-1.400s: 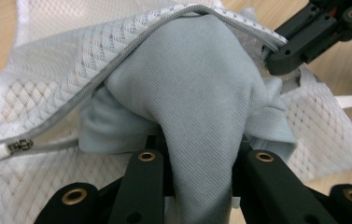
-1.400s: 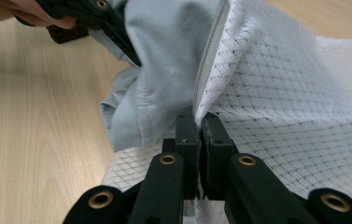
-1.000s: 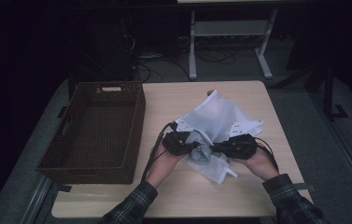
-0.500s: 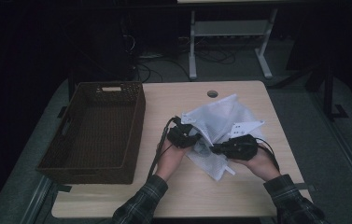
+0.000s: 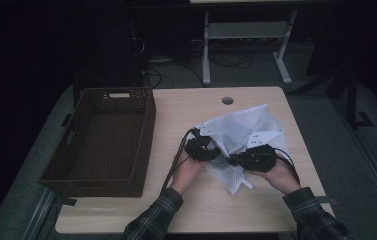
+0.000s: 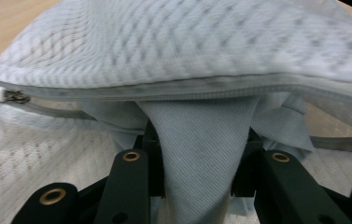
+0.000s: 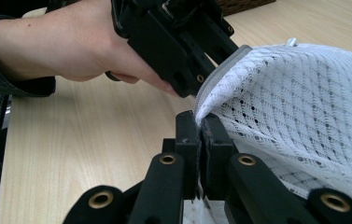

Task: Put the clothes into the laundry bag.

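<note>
A white mesh laundry bag [image 5: 241,130] lies on the table between my hands. My left gripper [image 5: 203,148] reaches under the bag's grey zipper edge [image 6: 211,86], and a fold of pale blue cloth [image 6: 197,154] fills the gap between its jaws. Those jaws have just been opening, and the cloth still touches both pads. My right gripper [image 5: 241,159] is shut on the mesh bag's rim [image 7: 201,109] and holds it up. In the right gripper view the left gripper [image 7: 178,42] and its hand [image 7: 71,46] sit just beyond that rim.
A dark woven basket [image 5: 148,125] stands at the left of the wooden table [image 5: 191,105]. A round cable hole [image 5: 227,100] sits near the far edge. Behind the table are a white metal frame [image 5: 206,45] and cables on the floor.
My left gripper has moved right and forward, deeper under the bag's edge. The bag's raised top has sunk and spread flatter. The right gripper has kept its place.
</note>
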